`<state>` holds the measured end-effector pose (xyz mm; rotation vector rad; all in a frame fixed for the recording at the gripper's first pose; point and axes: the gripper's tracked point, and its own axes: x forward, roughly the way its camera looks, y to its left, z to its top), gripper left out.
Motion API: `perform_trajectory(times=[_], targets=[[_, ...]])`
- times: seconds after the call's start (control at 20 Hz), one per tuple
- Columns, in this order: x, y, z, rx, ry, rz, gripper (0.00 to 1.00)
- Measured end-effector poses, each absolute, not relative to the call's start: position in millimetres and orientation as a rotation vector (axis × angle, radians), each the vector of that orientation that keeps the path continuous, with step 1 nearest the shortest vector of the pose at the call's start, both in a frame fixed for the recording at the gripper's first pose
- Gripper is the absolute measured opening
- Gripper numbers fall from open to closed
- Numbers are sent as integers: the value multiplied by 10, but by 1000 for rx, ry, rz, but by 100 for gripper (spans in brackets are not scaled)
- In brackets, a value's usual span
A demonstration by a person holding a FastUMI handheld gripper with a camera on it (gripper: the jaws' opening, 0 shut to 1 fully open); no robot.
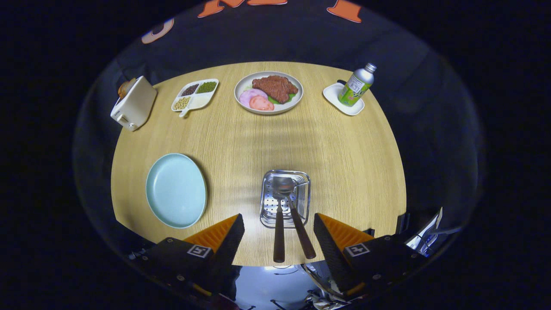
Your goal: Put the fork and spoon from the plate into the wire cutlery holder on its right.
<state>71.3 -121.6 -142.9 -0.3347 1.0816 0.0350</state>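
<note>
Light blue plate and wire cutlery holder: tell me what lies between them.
Nothing: in the gripper view, only bare wooden table separates the light blue plate from the wire cutlery holder. The open tool brackets two brown handles.

table (pixel 241 142): wood | on it: toaster (pixel 133 104) | divided tray (pixel 194 95) | food plate (pixel 268 92) | saucer (pixel 340 100) | blue plate (pixel 176 190) | cutlery holder (pixel 285 199)
</note>
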Motion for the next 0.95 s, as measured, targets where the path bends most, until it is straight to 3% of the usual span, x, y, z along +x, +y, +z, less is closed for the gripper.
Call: perform_trajectory(times=[0.6, 0.95], targets=[[939, -786, 83, -74, 437, 78, 99], [795, -911, 623, -59, 173, 26, 98]])
